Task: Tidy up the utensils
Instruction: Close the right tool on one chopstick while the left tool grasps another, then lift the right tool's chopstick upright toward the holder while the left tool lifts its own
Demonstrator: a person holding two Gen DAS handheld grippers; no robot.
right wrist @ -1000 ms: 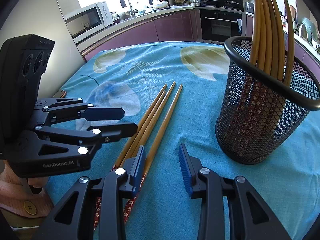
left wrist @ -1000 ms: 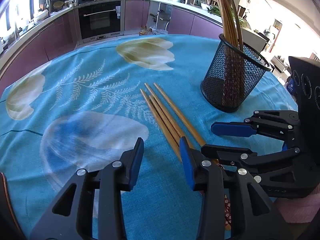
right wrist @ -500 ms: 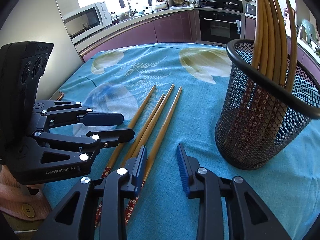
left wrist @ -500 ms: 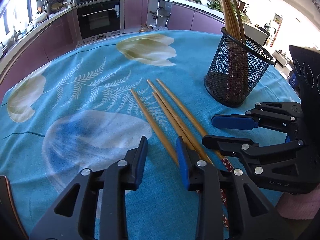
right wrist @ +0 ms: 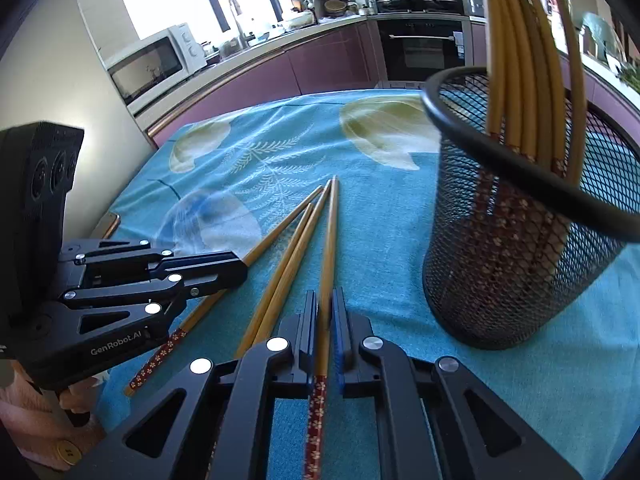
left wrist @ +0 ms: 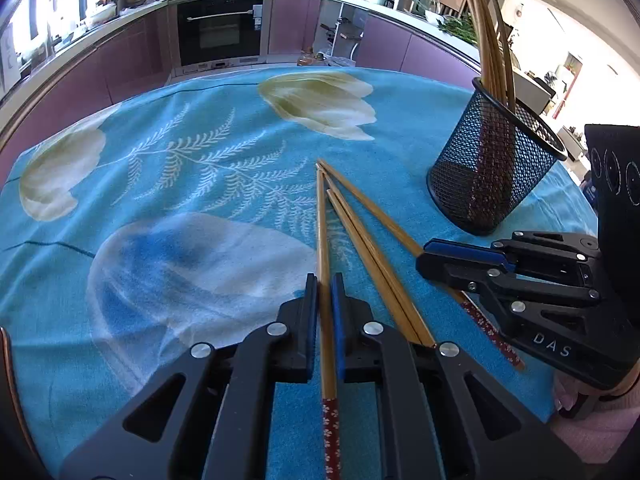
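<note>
Currently, left wrist view: left claw (left wrist: 325, 294) has just closed and is clamped on one chopstick (left wrist: 322, 240), pads pressing its shaft ahead of the red flowered handle end. Two more chopsticks (left wrist: 372, 256) lie side by side just to the right on the blue flowered cloth (left wrist: 180, 184); a fourth runs under the right claw (left wrist: 426, 256), which sits pinched on it at right. "DAS" reads on that claw's body. Mesh cup (left wrist: 490, 176) stands upright beyond, well apart from the loose sticks, with several chopsticks in it. Cloth to the left and ahead is open up to the far desk edge; kitchen cabinets are behind it.

Right wrist view: right claw (right wrist: 326, 312) has also just closed, clamped on the rightmost chopstick (right wrist: 330, 248), red patterned end trailing back between the arms. Left claw (right wrist: 236, 270) is at left, gripping its own stick; "GenRobot.AI" is printed on its side. Mesh cup (right wrist: 500, 264) is near at right, rim (right wrist: 520, 168) above claw level, sticks leaning inside. Microwave (right wrist: 152, 64) sits on the counter behind. A hand (right wrist: 24, 400) holds the left handle at lower left.
</note>
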